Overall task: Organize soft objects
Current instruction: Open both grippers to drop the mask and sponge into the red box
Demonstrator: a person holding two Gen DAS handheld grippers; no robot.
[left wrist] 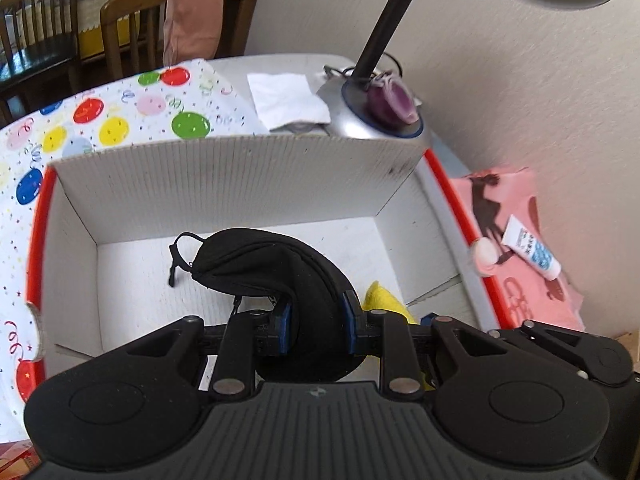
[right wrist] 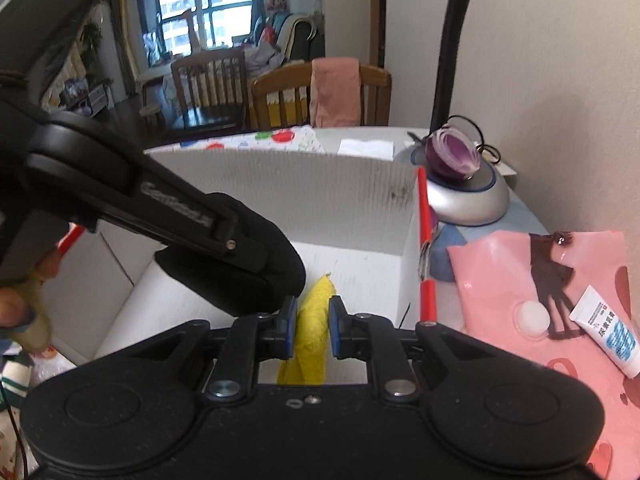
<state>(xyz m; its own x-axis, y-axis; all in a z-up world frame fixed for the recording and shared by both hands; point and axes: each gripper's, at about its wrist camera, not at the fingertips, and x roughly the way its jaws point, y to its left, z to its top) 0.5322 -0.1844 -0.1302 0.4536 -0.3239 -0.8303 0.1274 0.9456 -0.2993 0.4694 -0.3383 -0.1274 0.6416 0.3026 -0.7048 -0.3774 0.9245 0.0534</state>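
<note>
A white corrugated box [left wrist: 224, 184] with red edges stands open in front of both grippers. My left gripper [left wrist: 316, 320] is shut on a black soft pouch [left wrist: 280, 268] with a zipper cord, and holds it over the box's inside. In the right wrist view that pouch [right wrist: 256, 264] hangs at the left under the left gripper's arm. My right gripper [right wrist: 313, 328] is shut on a yellow cloth [right wrist: 314, 320], held over the box [right wrist: 304, 184] near its right wall. The yellow cloth [left wrist: 380, 296] peeks out beside the pouch in the left wrist view.
A lamp base [left wrist: 372, 120] carrying a purple onion half [left wrist: 390, 106] stands behind the box, its black neck [left wrist: 384, 20] arching overhead. A pink sheet [right wrist: 540, 280] with a white tube [right wrist: 608, 332] lies right of the box. A balloon-print cloth [left wrist: 100, 120] covers the table at left. Wooden chairs [right wrist: 320, 92] stand beyond.
</note>
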